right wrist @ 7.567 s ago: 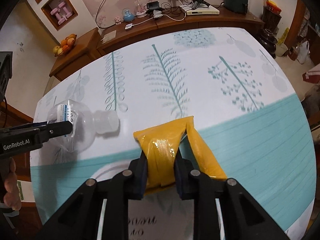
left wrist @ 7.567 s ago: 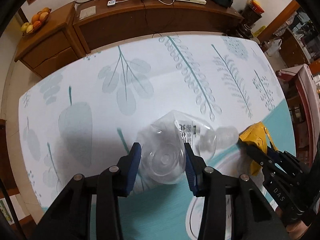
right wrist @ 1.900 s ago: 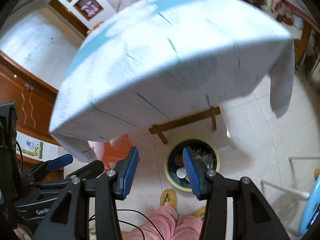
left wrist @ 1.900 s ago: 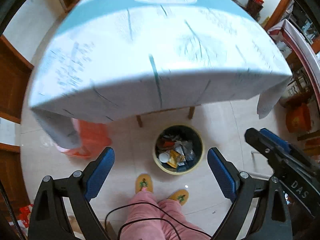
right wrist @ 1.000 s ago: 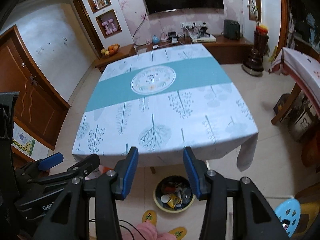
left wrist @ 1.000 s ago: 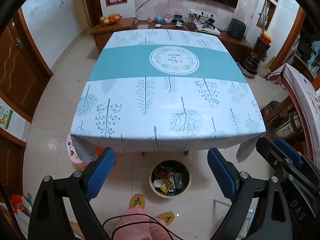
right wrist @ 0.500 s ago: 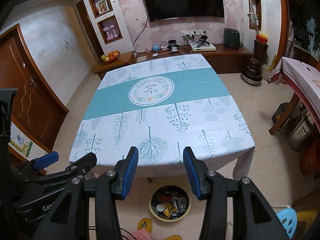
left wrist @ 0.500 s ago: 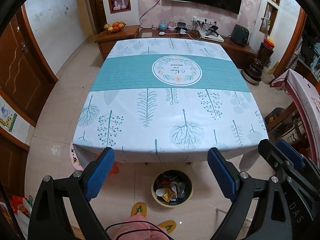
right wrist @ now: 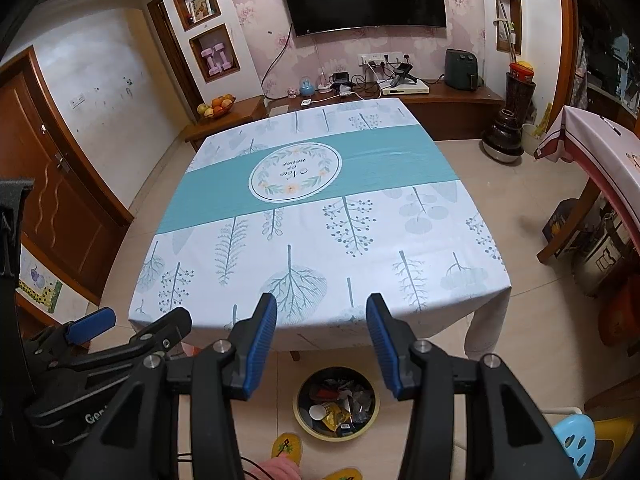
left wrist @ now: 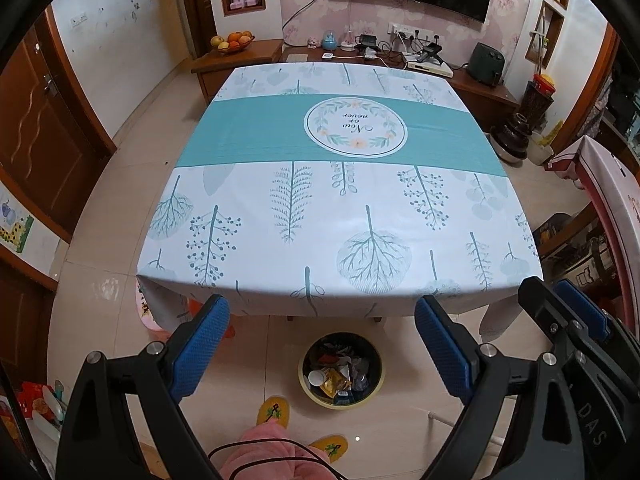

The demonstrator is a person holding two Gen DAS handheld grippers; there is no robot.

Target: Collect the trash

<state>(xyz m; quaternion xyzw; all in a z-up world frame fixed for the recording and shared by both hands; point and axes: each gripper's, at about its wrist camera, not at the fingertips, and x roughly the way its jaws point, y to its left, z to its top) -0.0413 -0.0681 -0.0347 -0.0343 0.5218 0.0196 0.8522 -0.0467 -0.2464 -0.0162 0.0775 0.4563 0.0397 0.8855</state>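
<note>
A round yellow-rimmed trash bin (left wrist: pixel 378 388) stands on the floor at the near edge of the table; it also shows in the right wrist view (right wrist: pixel 298 414). It holds a paper cup, a yellow wrapper (left wrist: pixel 335 382) and other trash. My left gripper (left wrist: pixel 322 344) is wide open and empty, held above the bin. My right gripper (right wrist: pixel 322 336) is open and empty, beside the left one. The table (left wrist: pixel 340 200) has a white and teal leaf-print cloth with nothing on it.
A person's pink trousers and yellow slippers (left wrist: pixel 274 410) are just before the bin. A wooden sideboard (right wrist: pixel 440 108) with electronics and a fruit bowl stands behind the table. A blue stool (right wrist: pixel 574 438) is at the lower right. A second covered table (right wrist: pixel 600 148) is at the right.
Both grippers have tilted up and drawn back slightly from the table, so the room's far wall shows. Earlier they held a clear bottle and a yellow wrapper; both are now empty.
</note>
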